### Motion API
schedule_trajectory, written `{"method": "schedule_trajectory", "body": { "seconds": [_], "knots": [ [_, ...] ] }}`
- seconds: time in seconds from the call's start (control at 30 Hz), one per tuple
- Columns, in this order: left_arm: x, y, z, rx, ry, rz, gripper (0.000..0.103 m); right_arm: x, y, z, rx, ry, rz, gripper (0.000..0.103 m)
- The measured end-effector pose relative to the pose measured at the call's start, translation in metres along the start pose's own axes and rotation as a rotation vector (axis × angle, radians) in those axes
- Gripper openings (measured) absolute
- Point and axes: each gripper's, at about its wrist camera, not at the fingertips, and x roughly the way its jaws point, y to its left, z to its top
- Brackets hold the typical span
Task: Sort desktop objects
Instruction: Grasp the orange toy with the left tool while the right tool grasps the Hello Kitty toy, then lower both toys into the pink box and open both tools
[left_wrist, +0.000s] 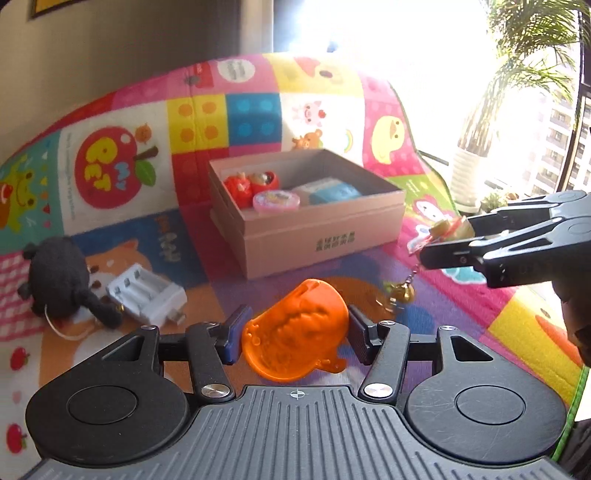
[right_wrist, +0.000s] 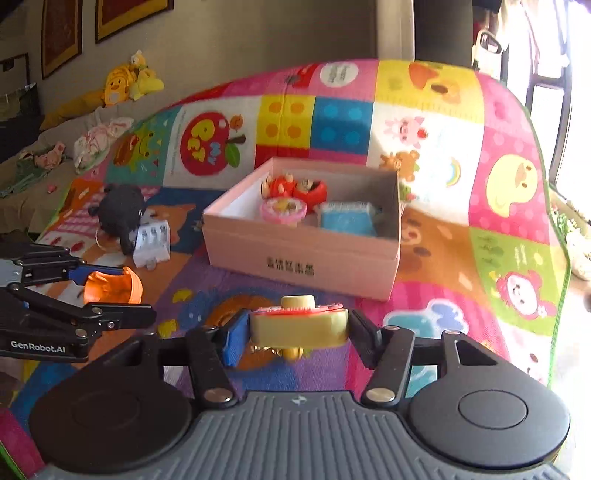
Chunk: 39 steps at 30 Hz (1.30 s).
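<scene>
My left gripper (left_wrist: 297, 317) is shut on an orange plastic toy (left_wrist: 299, 339), held just above the colourful play mat (left_wrist: 122, 240); the right wrist view shows the same gripper (right_wrist: 129, 291) and toy (right_wrist: 110, 286) at lower left. My right gripper (right_wrist: 299, 328) is shut on a round yellow charm (right_wrist: 299, 325) with a red top. In the left wrist view that gripper (left_wrist: 447, 238) reaches in from the right, with the charm (left_wrist: 448, 228) and small gold bells (left_wrist: 397, 293) dangling below it. An open cardboard box (left_wrist: 306, 240) (right_wrist: 295, 258) stands ahead of both.
The box holds red toys (right_wrist: 291, 188), a pink round case (right_wrist: 282, 210) and a blue-and-white pack (right_wrist: 345, 219). A black plush (left_wrist: 62, 280) and a white battery charger (left_wrist: 146, 295) lie on the mat at left. A potted palm (left_wrist: 476, 147) stands by the window at right.
</scene>
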Motion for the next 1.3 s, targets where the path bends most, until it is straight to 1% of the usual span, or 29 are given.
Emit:
{"method": "schedule_trajectory", "body": {
  "seconds": [0.1,0.17,0.2,0.27,0.33,0.37,0.47,0.57,0.67,0.73,0.8,0.83,0.9,0.97,1.03,1.07,1.13,1.17,1.2,1.23,1.27,1.3],
  "knots": [
    [-0.003,-0.002,0.032,0.052,-0.089,0.026,0.06,-0.033,-0.01,0.032,0.022,-0.128,0.01,0.057],
    [0.001,0.0,0.048,0.055,-0.123,0.041,0.06,-0.047,-0.015,0.048,0.025,-0.191,0.006,0.057],
    [0.005,0.002,0.055,0.047,-0.13,0.045,0.06,-0.051,-0.018,0.055,0.021,-0.211,0.0,0.057],
    [0.013,0.007,0.064,0.016,-0.126,0.048,0.06,-0.049,-0.022,0.068,0.015,-0.222,-0.003,0.057],
    [0.021,0.013,0.066,-0.011,-0.108,0.041,0.06,-0.034,-0.027,0.081,0.015,-0.201,0.003,0.057],
    [0.024,0.015,0.066,-0.019,-0.101,0.039,0.06,-0.022,-0.03,0.089,0.024,-0.177,0.008,0.057],
    [0.031,0.021,0.063,-0.026,-0.09,0.041,0.06,0.026,-0.038,0.11,0.057,-0.096,0.011,0.057],
    [0.036,0.029,0.06,-0.043,-0.078,0.032,0.06,0.082,-0.045,0.129,0.094,-0.032,-0.019,0.057],
    [0.041,0.036,0.058,-0.059,-0.068,0.03,0.06,0.129,-0.05,0.141,0.117,-0.021,-0.065,0.057],
    [0.043,0.042,0.056,-0.071,-0.061,0.035,0.06,0.151,-0.057,0.141,0.148,0.011,-0.072,0.059],
    [0.046,0.048,0.054,-0.083,-0.057,0.04,0.06,0.158,-0.065,0.135,0.195,0.028,-0.084,0.064],
    [0.047,0.05,0.054,-0.087,-0.055,0.041,0.06,0.157,-0.069,0.13,0.214,0.032,-0.076,0.068],
    [0.05,0.053,0.053,-0.09,-0.05,0.04,0.06,0.147,-0.076,0.118,0.235,0.026,-0.082,0.074],
    [0.058,0.054,0.057,-0.092,-0.044,0.031,0.06,0.135,-0.081,0.109,0.226,0.015,-0.103,0.081],
    [0.068,0.051,0.066,-0.093,-0.053,0.022,0.06,0.126,-0.085,0.103,0.22,0.007,-0.123,0.085],
    [0.073,0.049,0.074,-0.093,-0.064,0.019,0.06,0.123,-0.087,0.102,0.219,0.009,-0.128,0.085],
    [0.084,0.046,0.094,-0.101,-0.11,0.016,0.06,0.118,-0.09,0.1,0.223,0.011,-0.128,0.086],
    [0.088,0.045,0.102,-0.111,-0.143,0.018,0.061,0.116,-0.091,0.099,0.222,0.012,-0.128,0.086],
    [0.092,0.045,0.111,-0.12,-0.188,0.029,0.074,0.117,-0.09,0.098,0.222,0.013,-0.13,0.087],
    [0.098,0.046,0.12,-0.127,-0.212,0.048,0.085,0.117,-0.09,0.096,0.223,0.015,-0.134,0.087],
    [0.101,0.048,0.124,-0.137,-0.215,0.058,0.097,0.117,-0.09,0.094,0.224,0.017,-0.134,0.087],
    [0.102,0.053,0.126,-0.162,-0.211,0.062,0.095,0.118,-0.089,0.091,0.224,0.021,-0.13,0.088]
  ]
}}
